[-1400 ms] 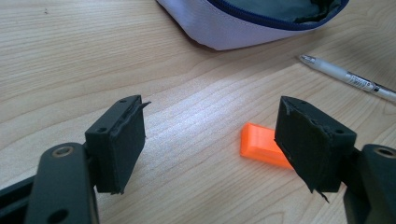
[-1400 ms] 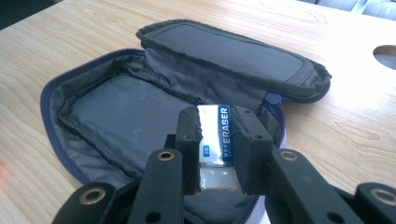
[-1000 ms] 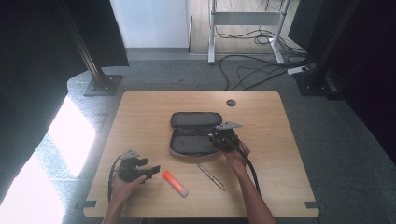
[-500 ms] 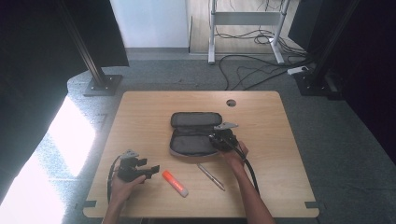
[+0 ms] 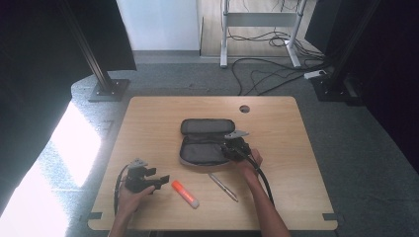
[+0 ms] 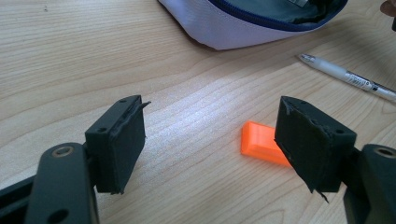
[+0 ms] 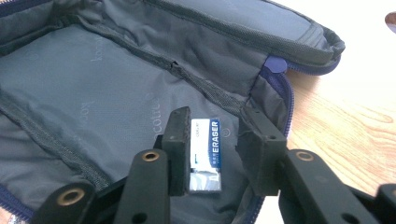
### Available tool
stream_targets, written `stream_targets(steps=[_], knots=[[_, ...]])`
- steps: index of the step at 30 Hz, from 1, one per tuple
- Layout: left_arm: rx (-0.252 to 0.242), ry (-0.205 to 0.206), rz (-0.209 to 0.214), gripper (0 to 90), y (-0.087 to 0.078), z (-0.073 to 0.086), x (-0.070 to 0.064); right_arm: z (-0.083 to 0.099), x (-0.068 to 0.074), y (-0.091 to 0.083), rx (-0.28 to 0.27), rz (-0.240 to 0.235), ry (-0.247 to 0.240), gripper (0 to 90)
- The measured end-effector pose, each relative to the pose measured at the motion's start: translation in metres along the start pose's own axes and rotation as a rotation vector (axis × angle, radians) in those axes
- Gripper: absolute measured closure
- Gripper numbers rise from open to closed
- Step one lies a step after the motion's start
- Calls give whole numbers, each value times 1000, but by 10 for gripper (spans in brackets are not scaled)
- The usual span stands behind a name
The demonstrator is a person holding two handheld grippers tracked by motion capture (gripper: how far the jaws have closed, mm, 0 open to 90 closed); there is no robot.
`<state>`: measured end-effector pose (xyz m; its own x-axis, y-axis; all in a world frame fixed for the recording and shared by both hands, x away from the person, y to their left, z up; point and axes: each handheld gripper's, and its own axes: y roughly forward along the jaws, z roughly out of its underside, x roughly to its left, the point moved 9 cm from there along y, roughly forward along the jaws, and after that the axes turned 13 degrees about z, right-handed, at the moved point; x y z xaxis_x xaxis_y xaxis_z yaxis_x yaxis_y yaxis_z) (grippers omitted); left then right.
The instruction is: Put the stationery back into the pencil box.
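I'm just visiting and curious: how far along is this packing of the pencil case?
Done: the pencil case lies unzipped. In hand: the right gripper, jaws apart, has the eraser between them inside the case. Left: the orange marker and pen lie on the table; the open left gripper faces the marker.

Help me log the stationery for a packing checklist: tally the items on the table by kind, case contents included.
Pencil case: 1
Eraser: 1, lying in the case
Pen: 1
Orange marker: 1
Total: 4
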<state>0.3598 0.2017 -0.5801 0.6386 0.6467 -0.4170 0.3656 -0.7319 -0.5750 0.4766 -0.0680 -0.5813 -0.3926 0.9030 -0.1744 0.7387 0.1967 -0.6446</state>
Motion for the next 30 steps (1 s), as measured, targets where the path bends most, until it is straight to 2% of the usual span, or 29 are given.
stream_targets(steps=[5,7,8,12,14,20,22,30], knots=[[-2,0,1,249,0,0,0,0,0,-2,-7,-8,12,549],[-2,0,0,249,-1,0,0,-3,1,-6,-24,-27,44,496],[-3,-1,0,249,-1,0,0,-6,0,-11,-51,-45,79,460],[0,0,-2,249,0,0,0,-9,-2,-18,-89,-52,104,446],[1,3,0,249,1,0,-1,-7,-4,-26,-102,-71,117,434],[2,2,-2,249,1,0,-1,-4,-4,-33,-117,-80,129,418],[2,2,-3,248,1,0,-1,-4,-6,-42,-155,-71,141,423],[3,2,-2,248,1,0,-1,5,-1,-60,-171,-93,131,411]])
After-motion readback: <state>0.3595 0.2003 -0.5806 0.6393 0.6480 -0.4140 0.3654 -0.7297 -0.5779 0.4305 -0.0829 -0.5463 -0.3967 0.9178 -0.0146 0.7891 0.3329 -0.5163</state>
